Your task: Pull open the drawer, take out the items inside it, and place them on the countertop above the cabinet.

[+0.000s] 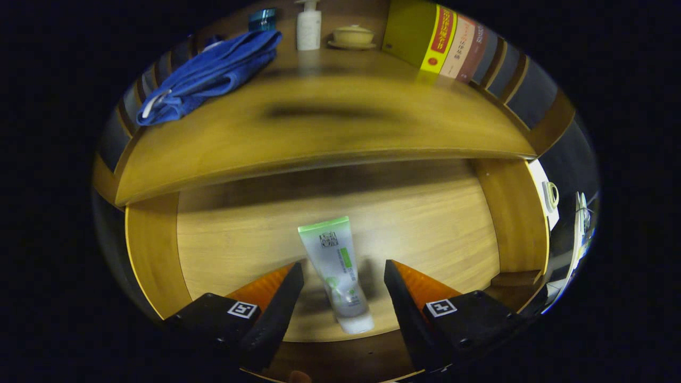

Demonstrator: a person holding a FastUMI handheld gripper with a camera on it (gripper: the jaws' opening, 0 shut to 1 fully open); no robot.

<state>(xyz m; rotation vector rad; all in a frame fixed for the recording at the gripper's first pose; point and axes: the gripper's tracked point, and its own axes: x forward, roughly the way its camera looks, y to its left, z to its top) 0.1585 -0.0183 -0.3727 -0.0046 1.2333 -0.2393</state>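
Inside the pulled-out drawer [223, 250], on its pale wooden floor, you have a single tube [337, 274] lying flat, its green crimped end pointing away from you and its white cap toward you. Your hand-held gripper [343, 271] hangs over it with the fingers spread wide, one on each side of the tube's lower half (neither finger touches it, as far as the view lets you judge). Above the drawer, the table [330, 133] juts forward with a blurred dark shadow across its middle. On its left part lies a crumpled blue towel [213, 74]. Further back stand a white pump bottle [308, 29] and, just beside it, a small lidded bowl [353, 36]. To the right, a row of books [441, 45] stands upright.
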